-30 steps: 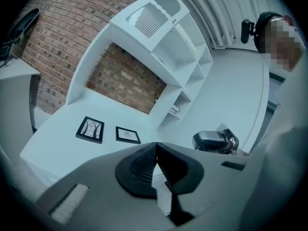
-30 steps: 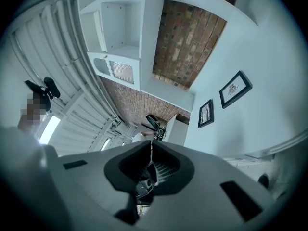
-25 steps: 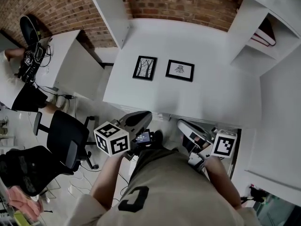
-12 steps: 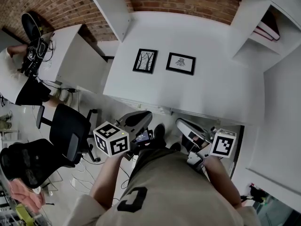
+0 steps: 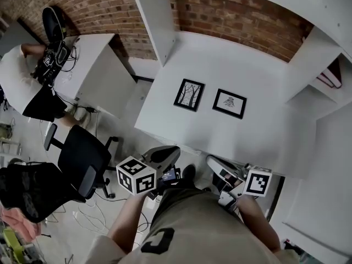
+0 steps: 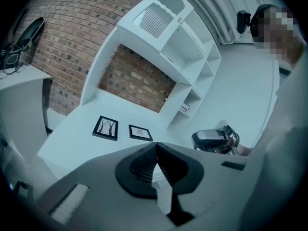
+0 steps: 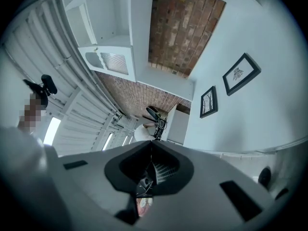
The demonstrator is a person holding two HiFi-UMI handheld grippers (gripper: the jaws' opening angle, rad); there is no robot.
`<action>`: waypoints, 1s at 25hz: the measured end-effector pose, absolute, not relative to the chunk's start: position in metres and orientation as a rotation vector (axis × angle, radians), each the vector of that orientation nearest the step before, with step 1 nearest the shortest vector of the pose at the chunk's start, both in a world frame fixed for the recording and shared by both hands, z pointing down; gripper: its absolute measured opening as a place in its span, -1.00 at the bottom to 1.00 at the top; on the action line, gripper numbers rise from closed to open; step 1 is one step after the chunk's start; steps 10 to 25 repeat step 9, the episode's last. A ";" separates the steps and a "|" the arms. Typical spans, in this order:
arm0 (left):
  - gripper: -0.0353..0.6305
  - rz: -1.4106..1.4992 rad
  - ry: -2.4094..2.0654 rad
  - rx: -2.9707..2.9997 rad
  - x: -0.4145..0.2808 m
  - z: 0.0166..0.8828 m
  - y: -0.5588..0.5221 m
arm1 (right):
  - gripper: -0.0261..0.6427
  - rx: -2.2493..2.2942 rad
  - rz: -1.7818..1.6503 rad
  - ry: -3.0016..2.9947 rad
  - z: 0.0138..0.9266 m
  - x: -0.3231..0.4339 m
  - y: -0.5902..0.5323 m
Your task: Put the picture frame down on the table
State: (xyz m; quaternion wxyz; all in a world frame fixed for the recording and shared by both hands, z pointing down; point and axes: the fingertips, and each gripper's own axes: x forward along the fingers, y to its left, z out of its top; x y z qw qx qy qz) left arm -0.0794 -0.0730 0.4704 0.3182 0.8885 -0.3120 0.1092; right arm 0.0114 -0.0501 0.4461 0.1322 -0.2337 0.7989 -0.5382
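Note:
Two black picture frames lie flat on the white table [image 5: 220, 65]: a tree picture frame [image 5: 189, 95] [image 6: 106, 128] [image 7: 209, 101] on the left and a smaller frame [image 5: 230, 103] [image 6: 140, 133] [image 7: 241, 73] to its right. My left gripper [image 5: 171, 151] [image 6: 156, 145] hangs shut and empty below the table's near edge, close to the person's body. To its right my right gripper [image 5: 211, 160] [image 7: 151, 142] is likewise shut and holds nothing. Both grippers are well short of the frames.
White shelving [image 5: 330, 76] flanks the table on the right, with a brick wall [image 5: 236, 15] behind. A second desk [image 5: 93, 65] with another person stands at the left. Black office chairs [image 5: 77, 161] sit on the floor at the lower left.
The view has shifted: the table and both frames now appear lower and further right in the head view. Both grippers stay shut near the body, drifting slightly.

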 end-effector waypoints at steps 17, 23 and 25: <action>-0.88 0.295 -0.855 2.331 -0.149 0.484 -0.122 | -0.90 -0.705 -1.599 2.390 0.457 -0.050 -0.099; -0.88 0.295 -0.855 2.331 -0.149 0.484 -0.122 | -0.90 -0.705 -1.599 2.390 0.457 -0.050 -0.099; -0.88 0.295 -0.855 2.331 -0.149 0.484 -0.122 | -0.90 -0.705 -1.599 2.390 0.457 -0.050 -0.099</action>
